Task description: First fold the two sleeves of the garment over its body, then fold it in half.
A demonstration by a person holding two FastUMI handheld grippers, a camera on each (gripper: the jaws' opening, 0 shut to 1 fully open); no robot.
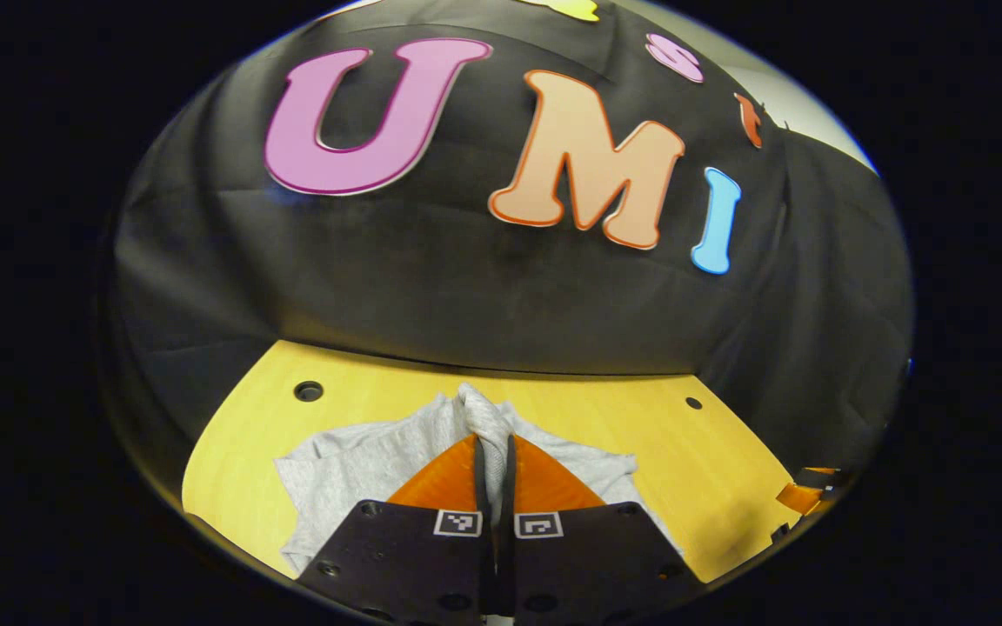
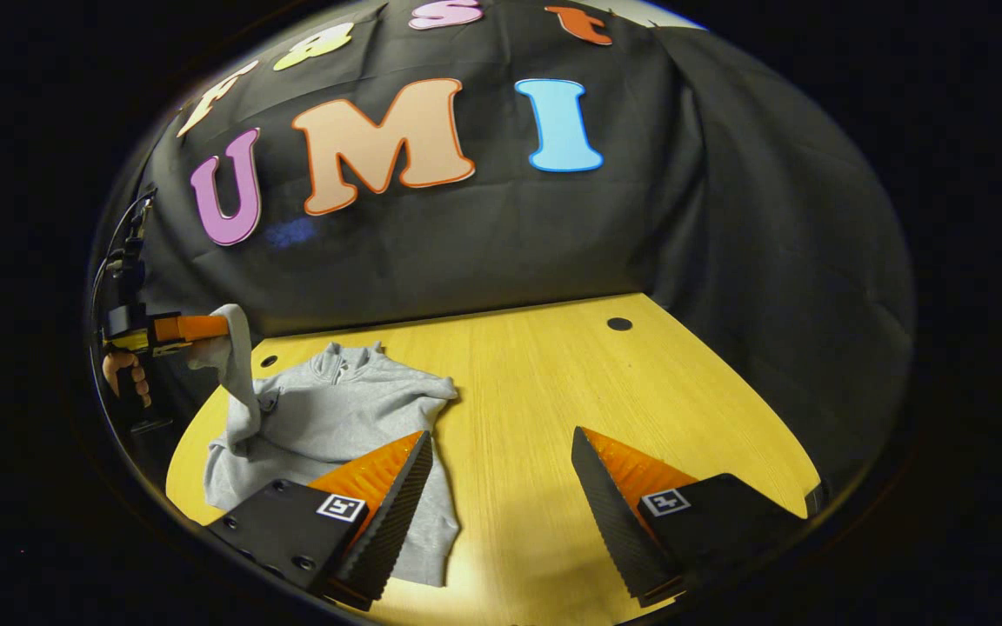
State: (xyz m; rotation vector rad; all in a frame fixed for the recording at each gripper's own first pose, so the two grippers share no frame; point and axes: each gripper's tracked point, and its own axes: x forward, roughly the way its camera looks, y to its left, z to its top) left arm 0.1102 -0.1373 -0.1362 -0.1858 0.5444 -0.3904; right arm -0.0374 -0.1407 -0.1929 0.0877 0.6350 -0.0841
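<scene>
1. The left gripper (image 2: 205, 329), at the table's left edge, is pinching one grey sleeve (image 2: 240, 374) tight between closed fingers, lifting it clear of the sweater (image 2: 336, 417).
2. The sweater is lying flat on the yellow table (image 2: 553, 391); carrying the sleeve across low should avoid dragging it.
3. The right gripper (image 2: 501, 513) is hovering wide open, holding nothing.

Garment (image 1: 353, 469) hem behind left tool (image 1: 494, 461)
</scene>
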